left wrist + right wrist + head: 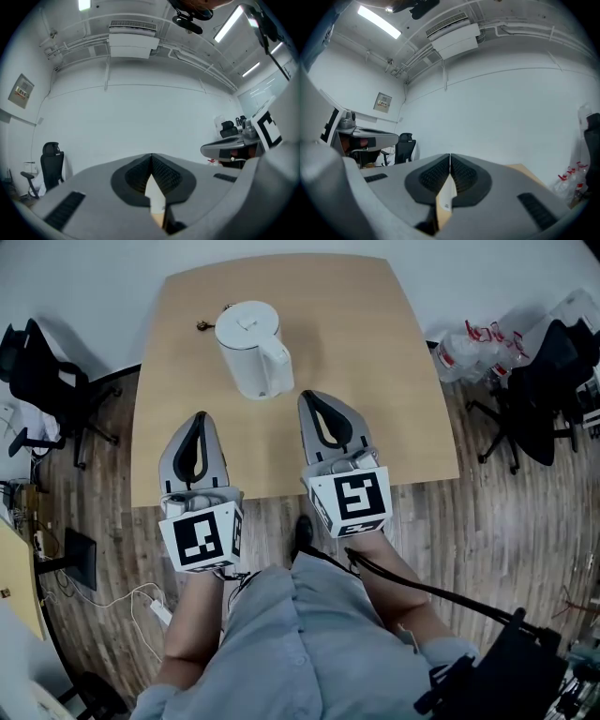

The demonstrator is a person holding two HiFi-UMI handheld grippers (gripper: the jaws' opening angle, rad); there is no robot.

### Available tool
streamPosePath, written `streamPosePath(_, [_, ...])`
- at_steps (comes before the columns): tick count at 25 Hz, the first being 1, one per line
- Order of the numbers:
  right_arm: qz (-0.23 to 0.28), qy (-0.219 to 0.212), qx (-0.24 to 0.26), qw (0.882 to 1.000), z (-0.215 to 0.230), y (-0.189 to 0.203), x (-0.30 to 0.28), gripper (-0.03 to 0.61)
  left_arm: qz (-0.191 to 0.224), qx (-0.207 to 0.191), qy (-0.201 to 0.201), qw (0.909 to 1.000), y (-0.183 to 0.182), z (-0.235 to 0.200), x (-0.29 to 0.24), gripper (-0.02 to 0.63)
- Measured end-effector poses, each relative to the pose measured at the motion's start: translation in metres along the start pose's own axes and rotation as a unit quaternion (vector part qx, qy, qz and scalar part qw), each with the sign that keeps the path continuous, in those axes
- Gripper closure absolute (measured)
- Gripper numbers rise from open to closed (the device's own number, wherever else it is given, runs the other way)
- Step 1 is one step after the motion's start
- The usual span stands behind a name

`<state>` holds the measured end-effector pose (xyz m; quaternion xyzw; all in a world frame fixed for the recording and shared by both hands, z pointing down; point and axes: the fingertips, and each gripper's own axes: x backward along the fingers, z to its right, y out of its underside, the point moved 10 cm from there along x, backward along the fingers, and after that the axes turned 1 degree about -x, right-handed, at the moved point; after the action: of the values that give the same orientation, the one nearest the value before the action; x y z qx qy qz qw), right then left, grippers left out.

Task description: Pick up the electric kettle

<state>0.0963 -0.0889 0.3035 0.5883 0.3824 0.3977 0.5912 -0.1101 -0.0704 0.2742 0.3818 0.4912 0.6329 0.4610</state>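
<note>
A white electric kettle stands upright on the far part of the wooden table, its handle turned toward me and to the right. My left gripper is over the table's near part, shut and empty, below and left of the kettle. Just right of the kettle's base my right gripper points forward, also shut with nothing in it. In the left gripper view the jaws meet at their tips; the right gripper view shows the same. Neither gripper touches the kettle.
A small dark object lies on the table left of the kettle. Black office chairs stand at the left and right. Plastic bottles sit by the right chair. Cables and a power strip lie on the wood floor.
</note>
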Motion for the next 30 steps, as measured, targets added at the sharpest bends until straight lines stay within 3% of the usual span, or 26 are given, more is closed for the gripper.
streamPosePath(9, [0.018,-0.027,0.015,0.999,0.023,-0.013,-0.05,0.575,0.01,-0.004,-0.038,0.9992,-0.006,-0.014,-0.035,0.614])
streamPosePath(15, [0.002,-0.04,0.021,0.999,0.026,-0.004,-0.072,0.572,0.002,0.01,-0.042,0.9991,0.005,-0.023,-0.055,0.614])
streamPosePath(16, [-0.003,-0.046,0.021,0.999,0.027,-0.001,-0.075,0.55,-0.001,0.014,-0.042,0.999,0.008,-0.023,-0.059,0.614])
streamPosePath(18, [-0.015,-0.057,0.019,0.998,0.03,0.005,-0.082,0.411,-0.007,0.019,-0.041,0.999,0.014,-0.023,-0.068,0.614])
streamPosePath(20, [-0.029,-0.064,0.019,0.997,0.032,0.011,-0.091,0.372,-0.013,0.024,-0.038,0.9989,0.018,-0.024,-0.075,0.614])
streamPosePath(30, [-0.09,-0.077,-0.002,0.993,0.032,0.05,-0.128,0.345,-0.054,0.039,-0.034,0.9972,0.045,-0.042,-0.105,0.614])
